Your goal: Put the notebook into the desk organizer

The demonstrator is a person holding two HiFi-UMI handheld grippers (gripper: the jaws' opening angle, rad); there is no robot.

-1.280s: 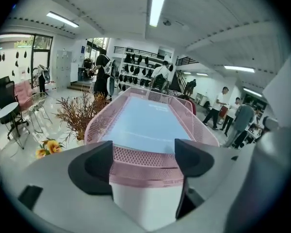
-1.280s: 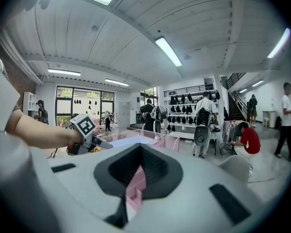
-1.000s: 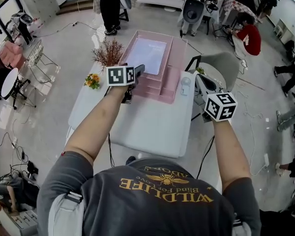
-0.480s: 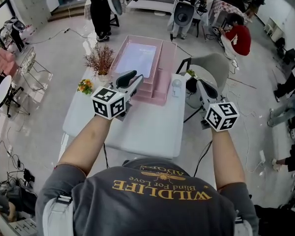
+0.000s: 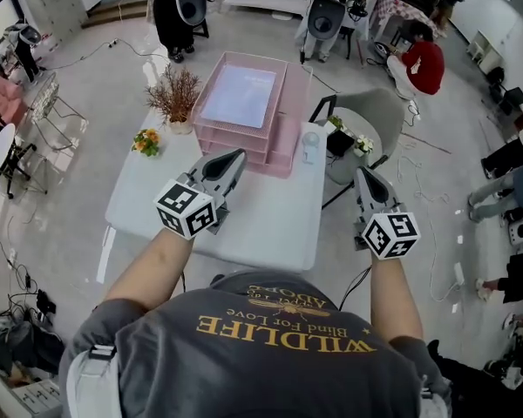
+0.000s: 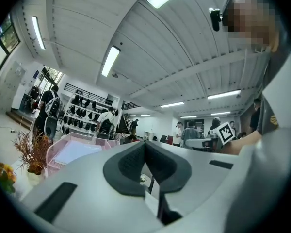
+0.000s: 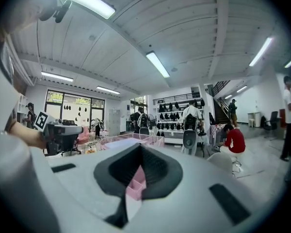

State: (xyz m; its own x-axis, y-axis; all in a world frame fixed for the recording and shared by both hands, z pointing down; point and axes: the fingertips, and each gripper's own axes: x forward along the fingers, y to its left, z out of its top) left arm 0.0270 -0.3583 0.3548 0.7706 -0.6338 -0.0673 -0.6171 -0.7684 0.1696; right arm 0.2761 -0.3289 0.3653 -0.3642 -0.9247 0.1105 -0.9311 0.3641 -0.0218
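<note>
The pale notebook lies flat in the top tray of the pink desk organizer at the far side of the white table. My left gripper hangs over the table just short of the organizer's front. Its jaws have just been closing and now stand shut with nothing between them. My right gripper is off the table's right edge, also shut and empty. The left gripper view shows the notebook in its tray at the left.
A vase of dried twigs and orange flowers stand at the table's far left. A small white object sits right of the organizer. A grey chair is beside the table's right side. People stand and sit farther off.
Both grippers have drawn back from the organizer toward me. The left one, open beside the organizer a second ago, has swung round and shut.
</note>
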